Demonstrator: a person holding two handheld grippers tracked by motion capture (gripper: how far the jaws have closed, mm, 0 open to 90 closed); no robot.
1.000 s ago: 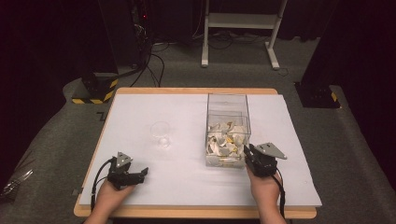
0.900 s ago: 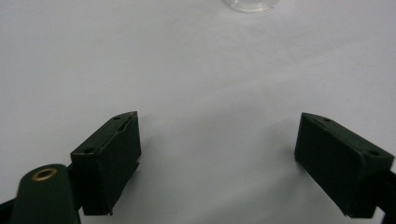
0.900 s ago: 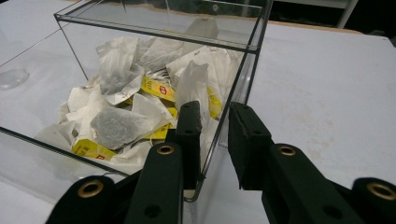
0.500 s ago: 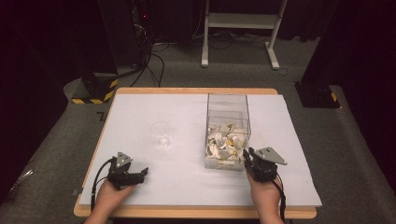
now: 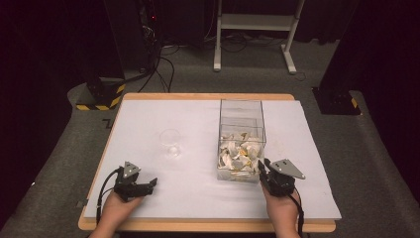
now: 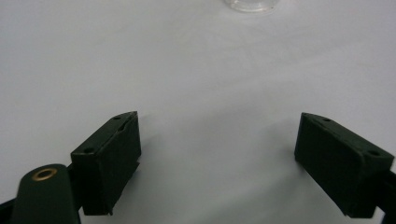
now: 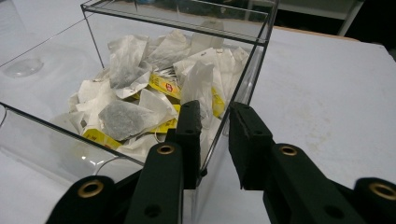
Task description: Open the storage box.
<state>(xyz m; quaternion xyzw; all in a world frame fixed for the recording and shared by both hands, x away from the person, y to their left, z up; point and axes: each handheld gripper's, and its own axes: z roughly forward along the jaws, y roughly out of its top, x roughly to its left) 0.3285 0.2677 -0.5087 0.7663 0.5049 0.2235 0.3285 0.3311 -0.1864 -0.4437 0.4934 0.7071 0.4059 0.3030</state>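
Note:
A clear plastic box [image 5: 241, 111] stands on the white table [image 5: 198, 119], right of centre, with several tea bags [image 5: 240, 151] heaped inside. My right gripper [image 5: 261, 166] is at the box's near right corner. In the right gripper view its jaws straddle the box's right wall [image 7: 259, 56], one jaw among the tea bags [image 7: 126, 116] and one outside. The right gripper [image 7: 215, 114] has just been opening, and a gap shows around the thin wall. My left gripper [image 5: 152, 184] rests open near the front left edge. Nothing is between the left gripper [image 6: 217, 149] jaws.
A small clear glass cup [image 5: 171, 143] stands on the table left of the box, and its base [image 6: 247, 3] shows ahead of the left gripper. Dark floor, cables and a white stand [image 5: 252, 22] lie beyond the table's far edge.
My right hand has drawn back slightly toward the table's near edge beside the box corner. The left hand and the cup have stayed put.

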